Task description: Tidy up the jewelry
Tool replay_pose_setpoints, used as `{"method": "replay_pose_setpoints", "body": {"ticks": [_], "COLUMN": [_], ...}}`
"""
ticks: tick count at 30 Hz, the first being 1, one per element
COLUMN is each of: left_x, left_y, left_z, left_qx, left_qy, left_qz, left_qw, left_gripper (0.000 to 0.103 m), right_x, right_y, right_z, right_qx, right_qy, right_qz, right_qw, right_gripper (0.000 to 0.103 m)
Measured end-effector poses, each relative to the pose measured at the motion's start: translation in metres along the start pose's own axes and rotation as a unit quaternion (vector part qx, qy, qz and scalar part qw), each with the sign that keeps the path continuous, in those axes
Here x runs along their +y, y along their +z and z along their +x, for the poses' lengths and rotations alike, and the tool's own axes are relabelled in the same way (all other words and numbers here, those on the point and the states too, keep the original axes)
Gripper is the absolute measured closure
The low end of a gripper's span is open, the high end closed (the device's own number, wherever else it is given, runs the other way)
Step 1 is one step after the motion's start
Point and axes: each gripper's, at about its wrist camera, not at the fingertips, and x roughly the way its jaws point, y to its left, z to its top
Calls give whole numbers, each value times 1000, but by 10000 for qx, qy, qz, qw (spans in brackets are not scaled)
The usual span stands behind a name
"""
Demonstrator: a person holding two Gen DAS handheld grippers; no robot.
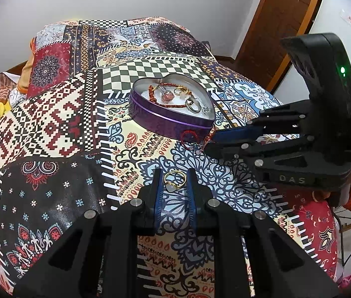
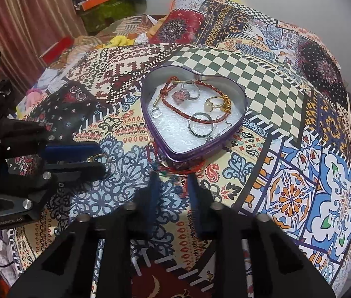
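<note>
Gold ring (image 1: 174, 182) with a pale stone sits pinched between the narrowed pads of the left gripper (image 1: 174, 185). Further right, the purple heart tin (image 1: 150, 110) holds more jewelry; the right gripper (image 1: 209, 140) nips a red bracelet (image 1: 195, 137) beside it.

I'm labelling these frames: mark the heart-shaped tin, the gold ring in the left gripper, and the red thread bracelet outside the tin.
heart-shaped tin (image 2: 175, 156): right wrist view, purple front wall.
gold ring (image 1: 174, 181): left wrist view, band above the pale stone.
red thread bracelet (image 1: 189, 135): left wrist view, loop against the tin's wall.
</note>
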Motion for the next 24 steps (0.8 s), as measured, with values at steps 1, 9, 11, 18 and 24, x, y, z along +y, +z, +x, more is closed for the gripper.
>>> {"method": "replay_pose_setpoints", "body": {"ticks": [1, 9, 11, 18, 24], "left_x": [0, 3, 2, -5, -7], "left_y": [0, 5, 8, 19, 32], "left_z": [-1, -17, -23, -46, -58], "left_qx": [-1, -145, -201, -457, -648], "left_qy": [10, 76, 100, 193, 152], "left_qz": [-7, -123, -103, 26, 59], "left_qw": [10000, 9998, 9997, 9988, 9978], "left_gripper": [86, 86, 86, 86, 86], "right_x": [1, 6, 8, 14, 17], "right_y": [1, 0, -2, 1, 12], "right_z": [1, -11, -20, -56, -82], "right_qx": [-9, -192, -323, -761, -1104], "right_qy": [-51, -153, -140, -162, -189], "right_qz": [1, 70, 118, 197, 166], "right_qw": [10000, 9997, 9993, 9968, 9936], "right_gripper": [92, 96, 96, 96, 96]}}
